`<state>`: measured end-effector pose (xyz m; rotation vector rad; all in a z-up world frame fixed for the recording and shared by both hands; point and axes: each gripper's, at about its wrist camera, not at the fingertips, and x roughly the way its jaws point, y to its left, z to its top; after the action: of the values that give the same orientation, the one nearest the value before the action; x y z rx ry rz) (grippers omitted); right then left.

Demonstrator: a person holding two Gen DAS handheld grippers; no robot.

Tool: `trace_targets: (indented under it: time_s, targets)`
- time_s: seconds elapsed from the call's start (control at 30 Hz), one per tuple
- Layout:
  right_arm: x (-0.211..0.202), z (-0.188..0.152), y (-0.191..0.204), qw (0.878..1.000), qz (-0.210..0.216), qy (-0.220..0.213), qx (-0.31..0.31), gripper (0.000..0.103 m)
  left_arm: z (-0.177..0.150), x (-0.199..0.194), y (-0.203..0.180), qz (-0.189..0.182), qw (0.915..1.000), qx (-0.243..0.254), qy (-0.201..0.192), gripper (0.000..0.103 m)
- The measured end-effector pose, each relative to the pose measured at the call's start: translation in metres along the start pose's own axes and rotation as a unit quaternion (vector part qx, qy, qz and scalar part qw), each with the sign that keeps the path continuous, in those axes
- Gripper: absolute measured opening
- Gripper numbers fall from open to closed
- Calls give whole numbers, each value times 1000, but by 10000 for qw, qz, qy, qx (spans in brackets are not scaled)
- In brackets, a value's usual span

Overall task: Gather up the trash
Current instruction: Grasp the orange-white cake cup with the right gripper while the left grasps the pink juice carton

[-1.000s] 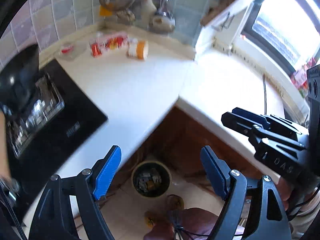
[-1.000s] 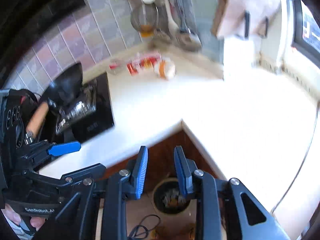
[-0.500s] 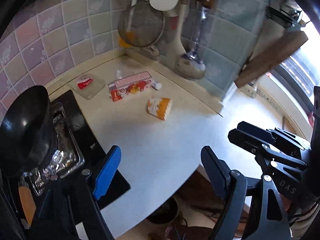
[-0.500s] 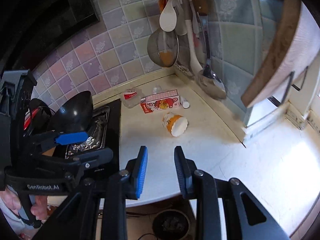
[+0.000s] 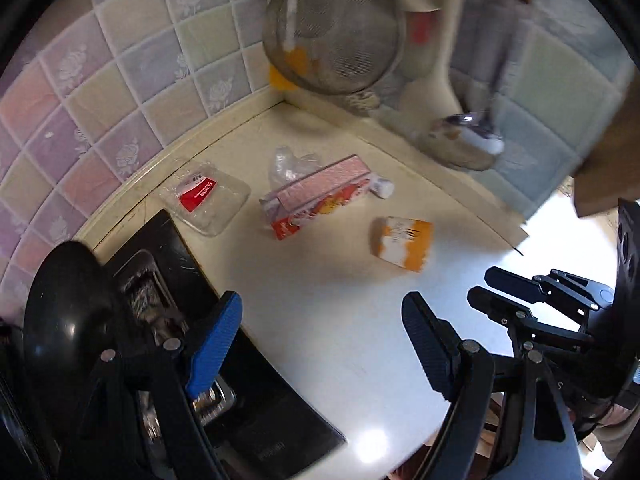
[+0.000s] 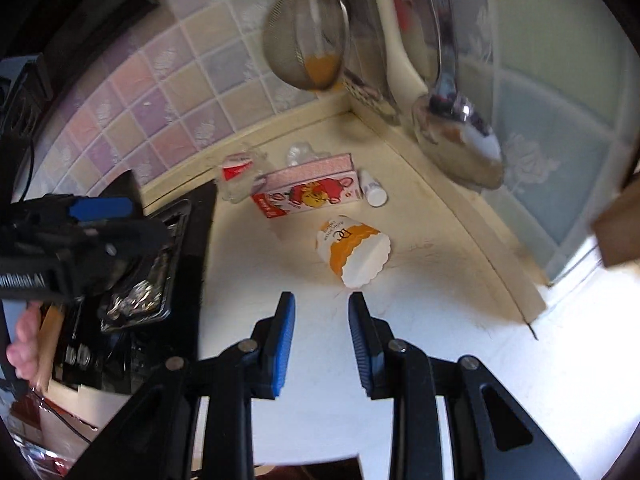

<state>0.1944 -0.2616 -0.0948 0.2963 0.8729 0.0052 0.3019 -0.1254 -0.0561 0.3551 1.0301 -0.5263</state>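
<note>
Nothing is collected yet: the orange-and-white paper cup lies on the worktop just ahead of the right gripper, its fingers narrowly parted and empty. Beyond it lie the pink carton, small white bottle, clear plastic tray and crumpled film, all untouched; the left gripper is released wide, holding nothing.

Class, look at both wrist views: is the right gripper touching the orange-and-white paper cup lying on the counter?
Apart. The right wrist view shows bare counter between the right gripper and the paper cup; its jaws are empty.

Glossy black wok, metal-mesh strainer, clear plastic tray, smooth white countertop
</note>
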Motion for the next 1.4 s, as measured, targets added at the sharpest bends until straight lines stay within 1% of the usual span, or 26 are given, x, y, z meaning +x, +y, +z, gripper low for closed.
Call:
trace_targets:
  time_s: [0.17,0.23,0.33,0.5,0.6,0.7,0.73,0.8,0.83,0.87,0.9,0.93,0.97,1.0,1.03,1.1,1.23,1.33,1.4]
  targets:
    - [39,10,-11,9993,-74,184,331,27,32,41,18,10,9993,299,244,81]
    - [54,13,-14,9985,-65,279,473,27,44,62,24,-45,9981,431,437,81]
    - [76,16,-14,9973,-76,402,603,27,57,90,28,52,9959,653,626,81]
    - [97,21,-18,9958,-122,377,828,27,74,137,30,164,9912,1002,852,81]
    - [105,25,-21,9954,-147,322,887,27,81,161,23,107,9879,1235,932,81]
    - [107,28,-22,9959,-212,218,854,27,85,177,16,-12,9860,1382,937,81]
    - [107,28,-21,9961,-229,184,827,26,85,181,12,-18,9853,1439,916,81]
    - [108,27,-20,9966,-225,166,771,14,85,191,5,-40,9834,1570,906,81]
    - [108,26,-20,9967,-226,181,757,12,85,193,3,-42,9829,1610,893,81]
    - [109,25,-19,9968,-239,180,741,11,85,196,1,-69,9823,1652,886,78]
    - [108,24,-19,9969,-252,164,731,11,85,198,-1,-101,9819,1676,880,73]
    - [107,23,-18,9969,-276,145,718,11,85,201,-2,-136,9814,1694,889,56]
    - [107,23,-18,9969,-279,131,719,10,85,203,-3,-202,9809,1687,945,46]
    - [106,22,-18,9969,-276,110,724,9,85,204,-3,-263,9808,1671,968,39]
    - [105,21,-18,9969,-281,92,726,8,85,204,-4,-249,9808,1672,973,35]
    - [102,21,-18,9969,-287,55,728,5,83,200,-7,-146,9808,1705,938,35]
    - [93,19,-16,9970,-318,-8,703,3,76,186,-9,-146,9800,1725,980,35]
    - [83,15,-15,9972,-239,-44,701,3,70,169,-11,-197,9818,1585,1033,35]
    - [72,11,-13,9978,-167,-79,640,3,65,158,-14,-165,9829,1497,1064,35]
